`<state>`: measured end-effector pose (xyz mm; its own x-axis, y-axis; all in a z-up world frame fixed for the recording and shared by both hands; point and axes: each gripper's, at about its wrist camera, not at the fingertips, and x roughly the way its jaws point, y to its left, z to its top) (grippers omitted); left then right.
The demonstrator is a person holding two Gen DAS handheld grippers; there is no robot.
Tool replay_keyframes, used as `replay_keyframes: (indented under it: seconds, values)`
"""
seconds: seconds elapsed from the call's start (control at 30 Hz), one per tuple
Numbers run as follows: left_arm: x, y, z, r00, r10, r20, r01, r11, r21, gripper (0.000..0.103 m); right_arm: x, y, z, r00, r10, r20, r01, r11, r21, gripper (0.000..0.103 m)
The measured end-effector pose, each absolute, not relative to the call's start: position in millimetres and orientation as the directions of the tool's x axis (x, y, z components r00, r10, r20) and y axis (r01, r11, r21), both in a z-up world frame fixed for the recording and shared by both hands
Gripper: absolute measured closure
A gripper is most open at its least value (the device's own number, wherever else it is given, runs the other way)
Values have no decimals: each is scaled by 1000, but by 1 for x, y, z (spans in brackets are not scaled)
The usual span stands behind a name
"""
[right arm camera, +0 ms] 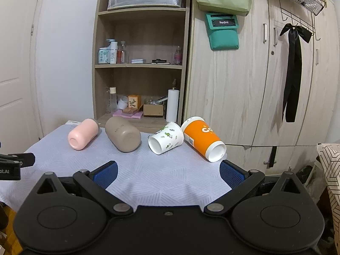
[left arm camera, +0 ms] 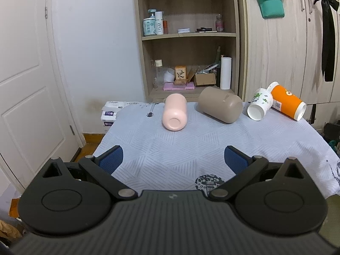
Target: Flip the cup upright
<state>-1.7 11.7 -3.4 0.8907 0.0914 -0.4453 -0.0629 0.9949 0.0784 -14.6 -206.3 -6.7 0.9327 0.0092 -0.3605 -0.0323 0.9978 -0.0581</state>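
Overall, four cups were seen lying on their sides in a row on the pale blue cloth (left arm camera: 191, 148), well beyond both sets of jaws. The left gripper (left arm camera: 173, 159) was held with its jaws spread wide and nothing between them. Straight ahead of that gap, slightly toward its left finger, the pink cup (left arm camera: 174, 112) was laid with its closed base turned toward the jaws. Ahead of the right finger, the taupe cup (left arm camera: 221, 104) was set, base likewise facing the camera. Farther right, outside the jaws, the white paper cup (left arm camera: 259, 104) was found touching the orange paper cup (left arm camera: 287, 103).

The right gripper (right arm camera: 168, 173) was also held wide open and empty. The white paper cup (right arm camera: 166, 138) was placed ahead of the middle of its gap, mouth toward the jaws, and the orange paper cup (right arm camera: 203, 140) just beyond its right finger.
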Motion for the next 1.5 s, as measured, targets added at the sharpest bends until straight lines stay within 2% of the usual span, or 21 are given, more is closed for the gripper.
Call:
replay_keyframes:
  seconds: [0.5, 1.13, 1.5]
  values:
    - [-3, 19, -3, 888, 77, -453, -61, 997, 49, 0, -14, -208, -6, 930, 12, -366, -30, 999, -45, 0]
    - [-11, 12, 1, 920, 36, -391, -38, 999, 3, 0, -6, -211, -10, 924, -1, -383, -12, 999, -31, 0]
    - [-7, 12, -1, 911, 40, -411, -42, 999, 4, 0, -4, -212, -11, 919, -1, -394, -15, 999, -37, 0]
